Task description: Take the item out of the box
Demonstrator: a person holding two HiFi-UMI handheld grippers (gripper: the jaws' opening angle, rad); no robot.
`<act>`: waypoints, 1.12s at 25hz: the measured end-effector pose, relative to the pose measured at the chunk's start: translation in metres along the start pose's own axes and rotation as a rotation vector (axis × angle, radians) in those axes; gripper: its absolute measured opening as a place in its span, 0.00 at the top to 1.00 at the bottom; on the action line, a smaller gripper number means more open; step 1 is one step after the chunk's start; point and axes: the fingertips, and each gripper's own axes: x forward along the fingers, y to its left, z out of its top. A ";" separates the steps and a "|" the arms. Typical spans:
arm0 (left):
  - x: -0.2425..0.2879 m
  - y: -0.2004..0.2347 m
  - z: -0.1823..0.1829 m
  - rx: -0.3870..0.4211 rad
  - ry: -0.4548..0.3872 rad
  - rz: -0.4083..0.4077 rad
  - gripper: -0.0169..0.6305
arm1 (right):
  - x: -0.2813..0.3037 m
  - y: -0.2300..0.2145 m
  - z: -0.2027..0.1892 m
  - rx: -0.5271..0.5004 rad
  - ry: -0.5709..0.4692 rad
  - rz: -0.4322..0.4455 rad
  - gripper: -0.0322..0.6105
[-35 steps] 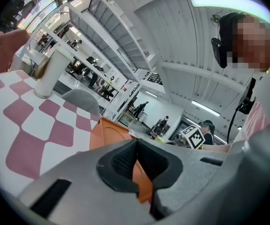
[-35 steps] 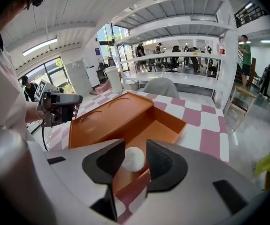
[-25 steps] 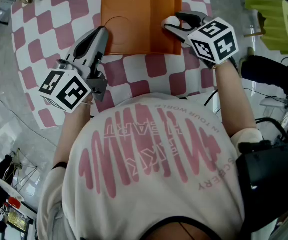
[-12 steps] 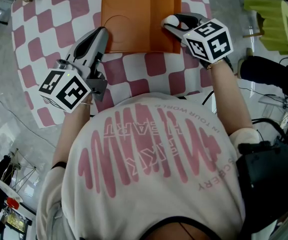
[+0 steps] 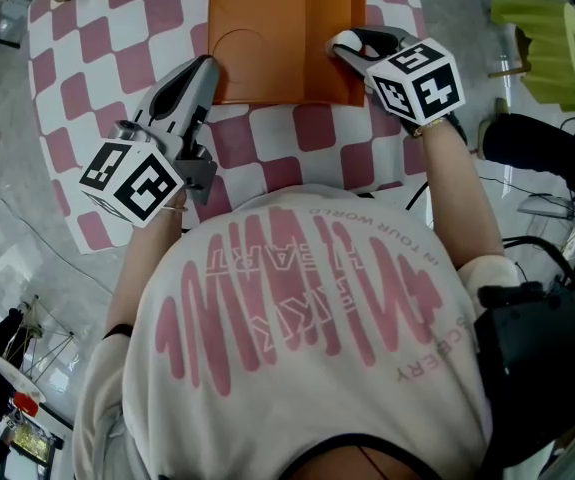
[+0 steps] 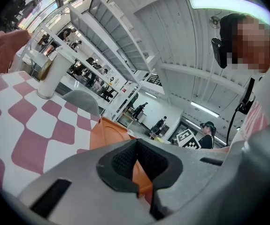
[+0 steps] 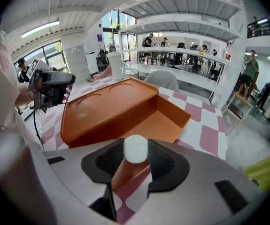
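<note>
An orange box (image 5: 267, 28) lies open on the checkered table, its lid (image 7: 102, 104) raised over the empty tray (image 7: 158, 121). My right gripper (image 5: 345, 46) is at the box's right side. Its jaws have just been closing, and the pads now press on a small white round item (image 7: 135, 149), seen in the head view as a white spot (image 5: 341, 41). My left gripper (image 5: 205, 63) rests with its tips at the box's left edge (image 6: 107, 132). In the left gripper view its pads (image 6: 125, 161) meet with nothing between them.
A red and white checkered cloth (image 5: 297, 133) covers the table. A white cup (image 6: 50, 76) stands at its far left corner. A green object (image 5: 542, 38) and dark gear (image 5: 537, 143) lie to the right, off the table. The person's torso fills the near side.
The right gripper's jaws have narrowed onto the white item and its marker cube has tipped a little towards the box. The left gripper has stayed put.
</note>
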 end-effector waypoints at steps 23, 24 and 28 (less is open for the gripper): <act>0.000 0.001 0.003 -0.005 -0.011 0.005 0.96 | 0.001 0.001 -0.004 -0.005 0.072 -0.028 0.72; 0.000 0.001 0.004 -0.003 -0.013 0.008 0.96 | 0.000 0.001 -0.004 -0.006 0.073 -0.029 0.72; -0.002 -0.002 0.007 0.008 -0.031 0.009 0.96 | 0.000 0.001 -0.004 -0.010 0.074 -0.025 0.72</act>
